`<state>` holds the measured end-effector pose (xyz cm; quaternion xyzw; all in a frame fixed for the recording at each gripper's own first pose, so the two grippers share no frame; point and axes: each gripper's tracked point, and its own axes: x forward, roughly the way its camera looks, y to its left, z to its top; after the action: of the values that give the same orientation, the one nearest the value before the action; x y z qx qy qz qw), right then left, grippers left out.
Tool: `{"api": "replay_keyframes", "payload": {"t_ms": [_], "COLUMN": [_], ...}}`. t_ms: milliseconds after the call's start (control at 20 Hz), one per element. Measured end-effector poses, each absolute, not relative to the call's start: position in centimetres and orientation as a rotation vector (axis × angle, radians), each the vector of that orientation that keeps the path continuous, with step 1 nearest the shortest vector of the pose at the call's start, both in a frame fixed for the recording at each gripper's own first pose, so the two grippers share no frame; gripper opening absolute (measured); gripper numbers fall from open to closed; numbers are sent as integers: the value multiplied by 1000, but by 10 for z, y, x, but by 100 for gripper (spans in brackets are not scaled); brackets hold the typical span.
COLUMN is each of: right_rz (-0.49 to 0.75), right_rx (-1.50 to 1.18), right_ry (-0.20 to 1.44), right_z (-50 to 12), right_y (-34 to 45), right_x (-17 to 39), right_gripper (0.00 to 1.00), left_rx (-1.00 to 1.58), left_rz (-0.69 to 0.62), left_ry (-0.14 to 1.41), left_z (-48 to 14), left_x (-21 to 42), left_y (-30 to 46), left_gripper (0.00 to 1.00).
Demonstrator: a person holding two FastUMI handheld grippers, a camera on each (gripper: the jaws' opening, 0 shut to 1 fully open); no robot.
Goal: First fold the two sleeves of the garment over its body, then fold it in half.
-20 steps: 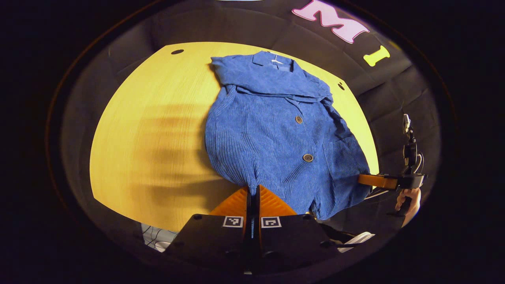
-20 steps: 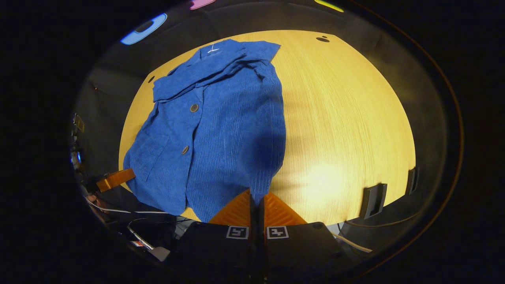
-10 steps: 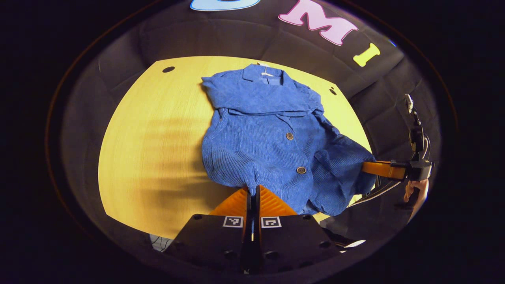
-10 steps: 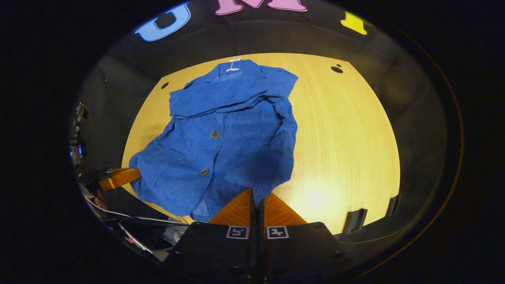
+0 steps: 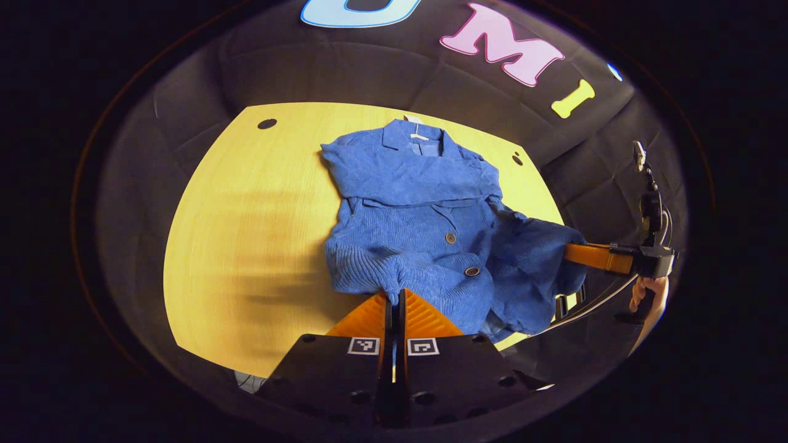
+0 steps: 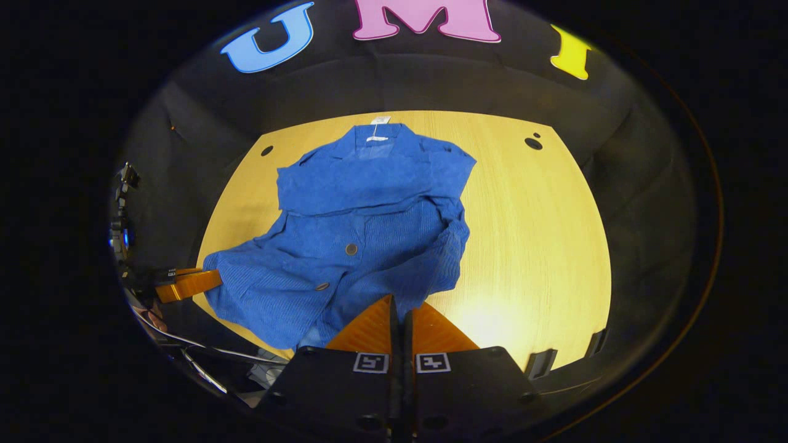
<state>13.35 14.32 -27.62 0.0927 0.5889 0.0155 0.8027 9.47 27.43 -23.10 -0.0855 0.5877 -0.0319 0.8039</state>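
Both grippers are clenched on the near hem of the blue jacket [image 5: 425, 246]. Seen in the left gripper view, the left gripper [image 5: 394, 294] has its two fingers pressed together with a pinch of the ribbed hem between them, at the near left corner of the garment. Seen in the right gripper view, the right gripper [image 6: 398, 299] pinches the hem in the same way, at the near right corner. The other gripper also shows far off in each view, at the side of the jacket, with its fingers touching the cloth.

The jacket lies on the yellow wooden table [image 5: 246, 246], its collar at the far side. Both sleeves are folded across the chest. The near part of the body is lifted off the table and bunched, with two buttons [image 5: 472, 271] visible.
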Motion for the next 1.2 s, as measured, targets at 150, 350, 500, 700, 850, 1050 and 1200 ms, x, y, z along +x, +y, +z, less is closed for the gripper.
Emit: {"api": "replay_keyframes", "payload": {"t_ms": [150, 350, 500, 700, 850, 1050, 1200], "right_rz": [21, 41, 66, 102, 149, 172, 179], "right_rx": [178, 157, 168, 215, 233, 306, 379], "right_ry": [1252, 1252, 1245, 1236, 1253, 1303, 1331], "right_z": [-272, -276, -284, -308, -336, -374, -394], "right_y": [130, 120, 112, 99, 92, 84, 85], "right_x": [159, 201, 241, 297, 330, 361, 377], "right_gripper": [2, 2, 2, 2, 2, 2, 1], "left_rx": [-183, -194, -195, -248, -312, -272, -361], "left_rz": [-47, -5, 28, 77, 132, 162, 184], "left_ry": [1256, 1255, 1256, 1248, 1257, 1305, 1334], "left_z": [-229, -229, -226, -231, -241, -256, -271], "left_x": [117, 151, 181, 231, 262, 299, 318], "left_y": [283, 290, 293, 288, 283, 279, 282], "left_gripper": [0, 0, 0, 0, 0, 0, 0]}}
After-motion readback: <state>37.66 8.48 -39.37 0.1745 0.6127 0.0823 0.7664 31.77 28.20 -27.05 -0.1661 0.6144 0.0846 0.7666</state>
